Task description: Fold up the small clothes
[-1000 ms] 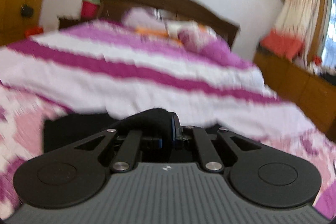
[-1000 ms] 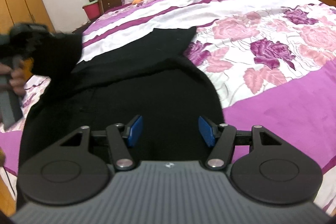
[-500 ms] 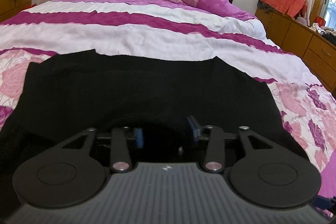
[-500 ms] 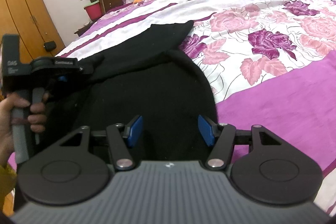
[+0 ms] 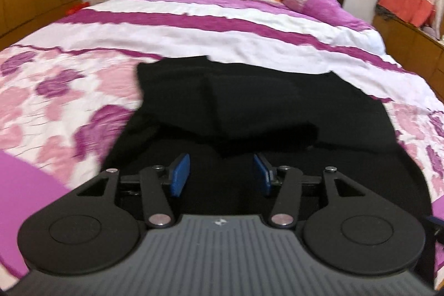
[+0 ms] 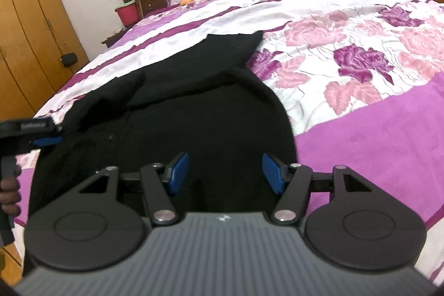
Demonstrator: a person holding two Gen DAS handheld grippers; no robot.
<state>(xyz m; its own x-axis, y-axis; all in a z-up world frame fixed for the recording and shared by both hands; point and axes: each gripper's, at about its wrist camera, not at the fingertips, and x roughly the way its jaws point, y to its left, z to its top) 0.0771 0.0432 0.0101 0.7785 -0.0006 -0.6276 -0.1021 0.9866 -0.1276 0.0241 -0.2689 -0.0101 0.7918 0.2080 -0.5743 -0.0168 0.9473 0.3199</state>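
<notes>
A fold has just been laid and let go. A second ago the left tongs (image 5: 220, 175) were clamped on a bunch of the black garment (image 5: 277, 107) and lifted over the bed (image 5: 194, 29); their jaws have just been opening, and now the blue pads (image 5: 179, 175) stand about half apart with nothing between them, only dark cloth seen beyond. In the left wrist view the released flap lies doubled across the middle of the frame, its loose edge just above the tongs. The right tongs (image 6: 226, 174) have not shifted — their pads are held moderately wide apart and grip nothing, poised over the near part of the garment at lower centre. In that view the left tongs are seen at the left edge, gripped by a hand (image 6: 9, 193), beside the garment's left side. One fold is judged done — a further fold and some smoothing are probably still needed.
</notes>
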